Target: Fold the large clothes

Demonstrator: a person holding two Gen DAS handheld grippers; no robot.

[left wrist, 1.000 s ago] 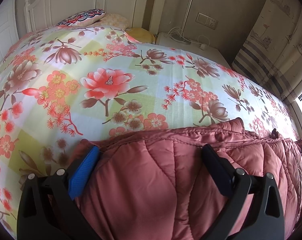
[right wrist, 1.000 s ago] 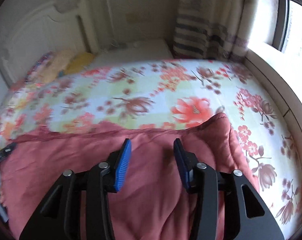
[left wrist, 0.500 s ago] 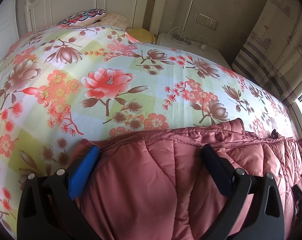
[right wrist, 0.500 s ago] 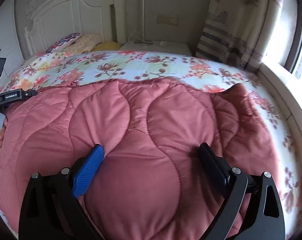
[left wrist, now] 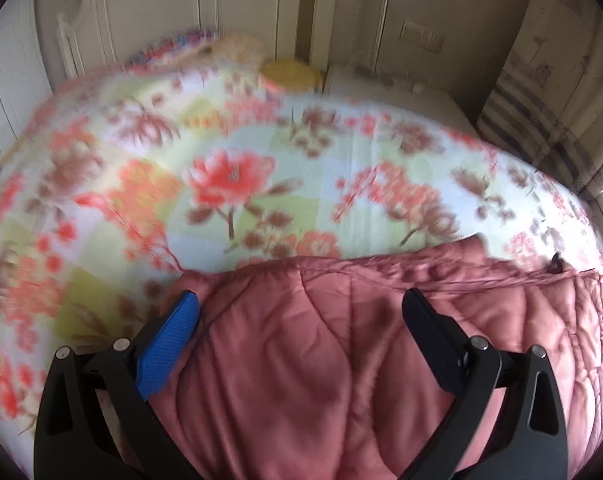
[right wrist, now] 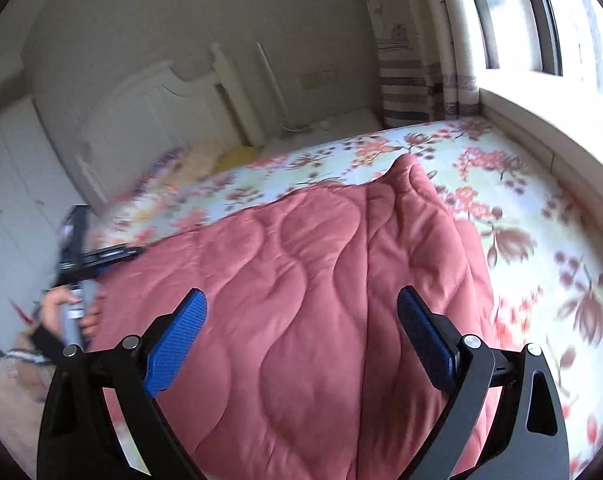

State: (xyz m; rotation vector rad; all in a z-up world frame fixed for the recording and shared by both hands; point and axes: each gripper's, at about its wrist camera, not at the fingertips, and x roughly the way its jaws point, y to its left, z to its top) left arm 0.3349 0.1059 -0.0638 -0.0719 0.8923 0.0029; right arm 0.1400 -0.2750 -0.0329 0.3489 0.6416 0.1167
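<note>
A dusty-pink quilted garment lies spread on the floral bed sheet. My left gripper stands open over the garment's left end, its blue pad at the fabric's edge and nothing pinched. In the right wrist view the garment lies flat with wavy stitching, its far corner humped up. My right gripper hovers above it, jaws wide open and empty. The left gripper and the hand holding it show at the garment's left side.
White headboard and pillows stand at the bed's far end, with a white nightstand beside them. A striped curtain and the window ledge border the bed on the right. Bare sheet lies right of the garment.
The right gripper's jaws went from half open to wide and it swept across the garment, which now lies flatter. The left gripper lifted slightly and stayed open.
</note>
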